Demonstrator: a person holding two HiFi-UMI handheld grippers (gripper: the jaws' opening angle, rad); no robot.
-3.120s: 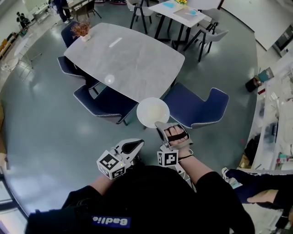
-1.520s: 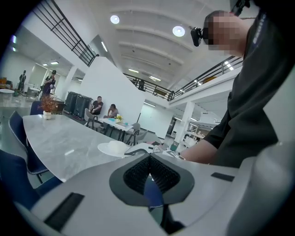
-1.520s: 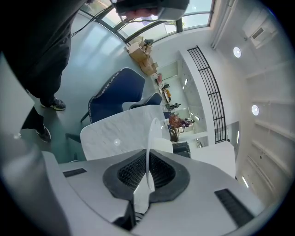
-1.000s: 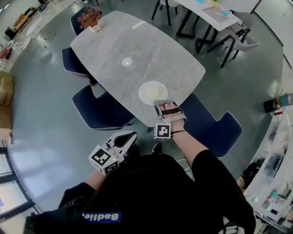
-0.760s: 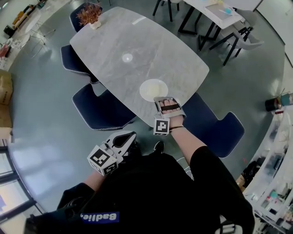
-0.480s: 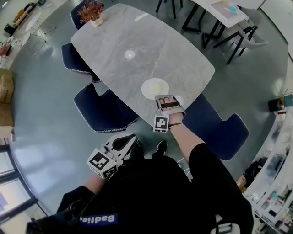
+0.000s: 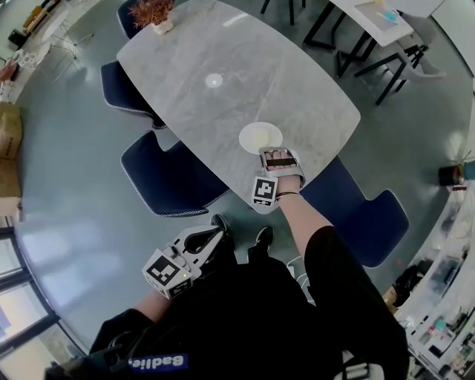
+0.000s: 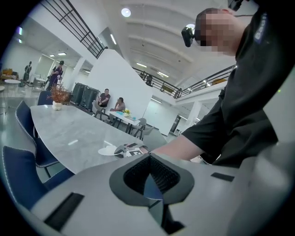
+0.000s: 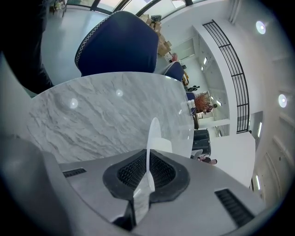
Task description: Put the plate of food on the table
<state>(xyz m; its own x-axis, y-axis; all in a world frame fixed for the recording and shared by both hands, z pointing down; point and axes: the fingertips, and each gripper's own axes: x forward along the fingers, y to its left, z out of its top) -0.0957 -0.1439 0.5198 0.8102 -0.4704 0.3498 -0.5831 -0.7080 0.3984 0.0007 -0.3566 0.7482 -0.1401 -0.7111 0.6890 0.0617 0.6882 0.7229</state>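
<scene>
A white plate (image 7: 260, 136) with a pale yellowish middle hangs low over the grey marble table (image 7: 223, 82), close to its near edge. My right gripper (image 7: 276, 152) is shut on the plate's near rim. In the right gripper view the plate (image 9: 153, 131) stands edge-on between the pads, right over the table (image 9: 92, 115). I cannot tell whether it touches the top. My left gripper (image 7: 217, 234) is held low beside the person's body, away from the table, jaws together with nothing in them. From the left gripper view the plate (image 8: 107, 150) and right gripper (image 8: 131, 148) show over the table's edge.
Blue chairs stand at the table's near left (image 7: 171, 178) and near right (image 7: 364, 215), with another (image 7: 122, 85) along the left side. A potted plant (image 7: 154, 13) sits at the far end. More tables and chairs (image 7: 371, 18) stand beyond. Seated people (image 8: 113, 102) are far off.
The right gripper has carried the plate forward and down, from off the table's edge to low over its top. The left gripper has sunk a little.
</scene>
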